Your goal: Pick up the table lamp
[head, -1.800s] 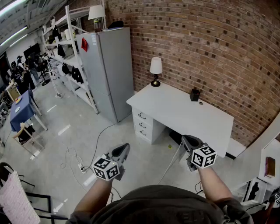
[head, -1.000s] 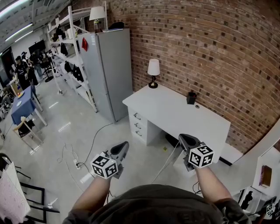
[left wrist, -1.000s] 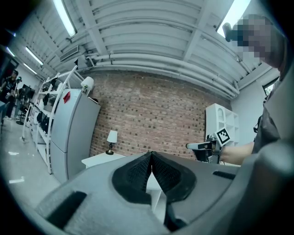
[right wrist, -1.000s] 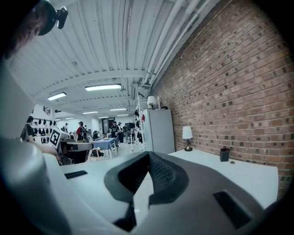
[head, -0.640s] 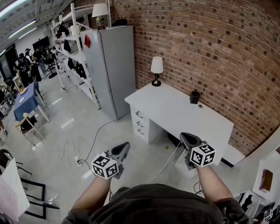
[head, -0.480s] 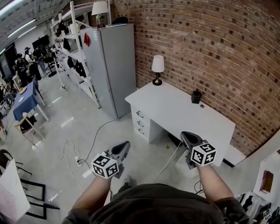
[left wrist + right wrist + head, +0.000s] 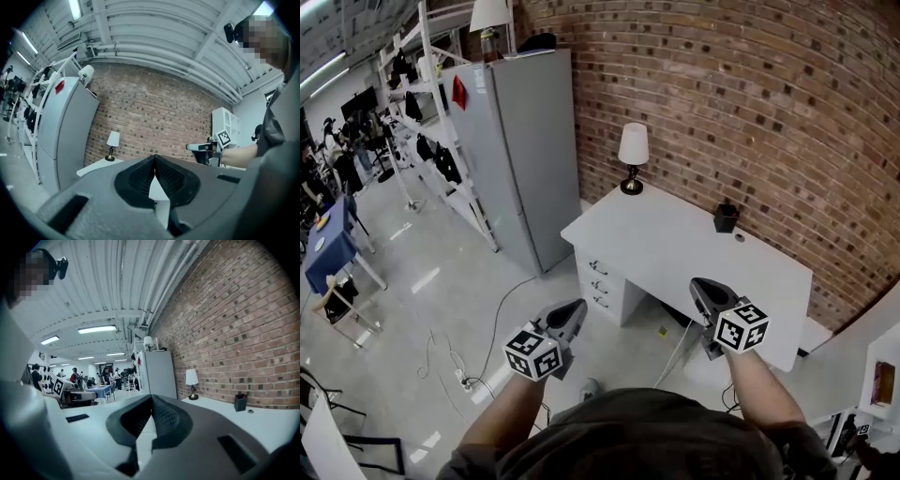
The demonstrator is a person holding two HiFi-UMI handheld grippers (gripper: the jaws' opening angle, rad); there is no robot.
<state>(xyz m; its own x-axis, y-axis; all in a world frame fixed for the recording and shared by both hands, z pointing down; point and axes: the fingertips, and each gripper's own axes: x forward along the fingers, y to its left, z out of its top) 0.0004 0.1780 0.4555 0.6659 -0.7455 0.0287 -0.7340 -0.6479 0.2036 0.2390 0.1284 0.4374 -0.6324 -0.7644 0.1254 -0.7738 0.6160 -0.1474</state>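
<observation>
A small table lamp (image 7: 633,157) with a white shade and dark base stands upright at the far left corner of a white desk (image 7: 675,244), against the brick wall. The lamp (image 7: 112,145) shows small in the left gripper view, and the lamp (image 7: 191,383) in the right gripper view too. My left gripper (image 7: 575,312) hangs over the floor, short of the desk, jaws shut and empty. My right gripper (image 7: 701,289) is shut and empty over the desk's near edge. Both are far from the lamp.
A black pen cup (image 7: 726,217) and a small round object (image 7: 740,238) sit at the desk's back. Desk drawers (image 7: 598,281) face left. A tall grey cabinet (image 7: 521,150) stands left of the desk, with shelving (image 7: 431,141) behind. Cables and a power strip (image 7: 464,380) lie on the floor.
Both grippers and I have moved forward toward the desk. The desk and lamp now sit closer and lower in the head view. Neither gripper's jaws have changed.
</observation>
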